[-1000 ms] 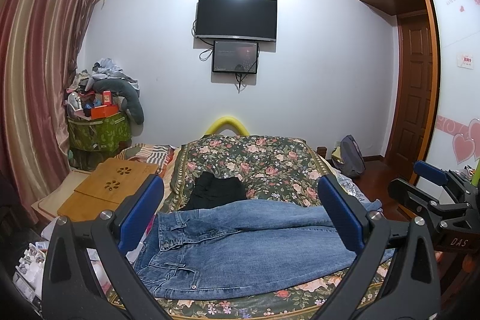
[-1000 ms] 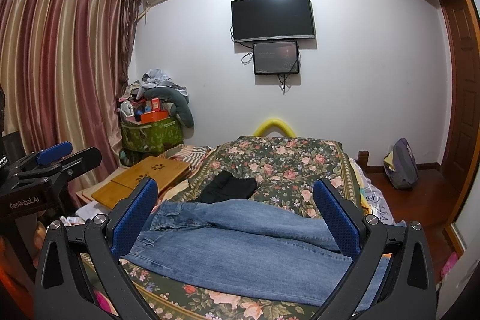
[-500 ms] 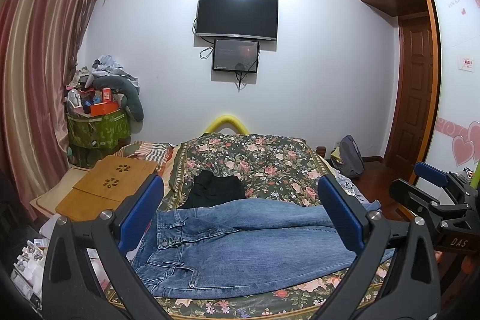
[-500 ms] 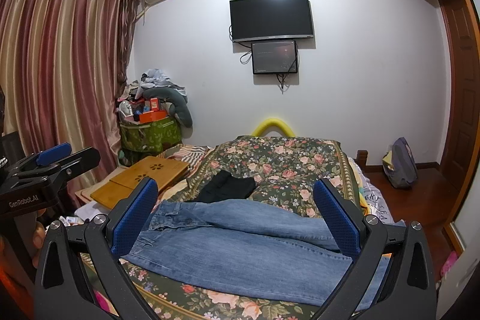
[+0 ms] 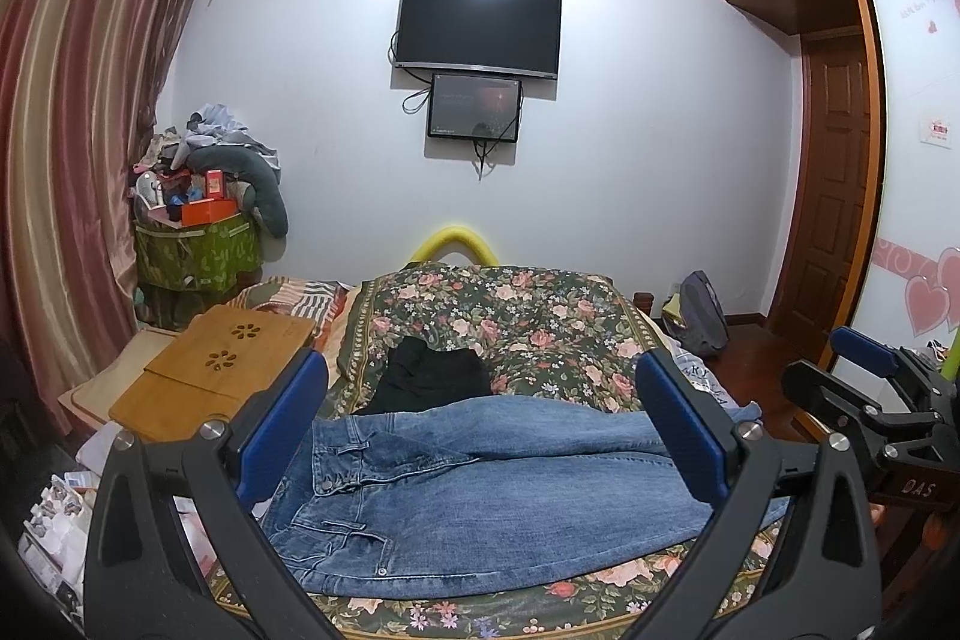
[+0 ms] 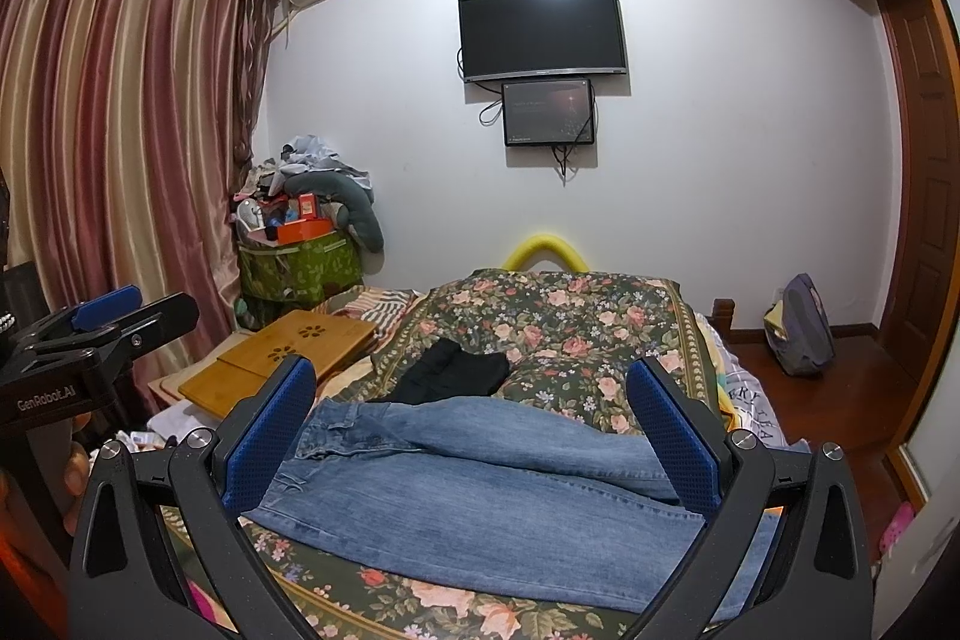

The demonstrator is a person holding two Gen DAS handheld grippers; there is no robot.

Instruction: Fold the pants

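The jeans [image 5: 492, 490] are laid across the near part of the bed [image 5: 540, 316], with the waistband to the left and the legs running off to the right, one leg lying over the other. They appear to have been spread this way so that both ends can be reached at once from the near edge. No cross fold is seen yet, so the task is judged to be near its start.

The left gripper [image 5: 480, 436] is held above the near edge of the bed, its jaws spread wide and nothing between them. The right gripper [image 6: 468, 442] is held likewise, released and empty, well above the denim. Each is set roughly level and pointed at the far wall, which suggests a poised stance before a reach rather than a grasp.

A black garment [image 5: 429, 379] lies just beyond the jeans, touching or nearly touching their far edge; it could be caught up if the fold is carried that way. A wooden lap table [image 5: 222, 364] sits to the left of the bed.
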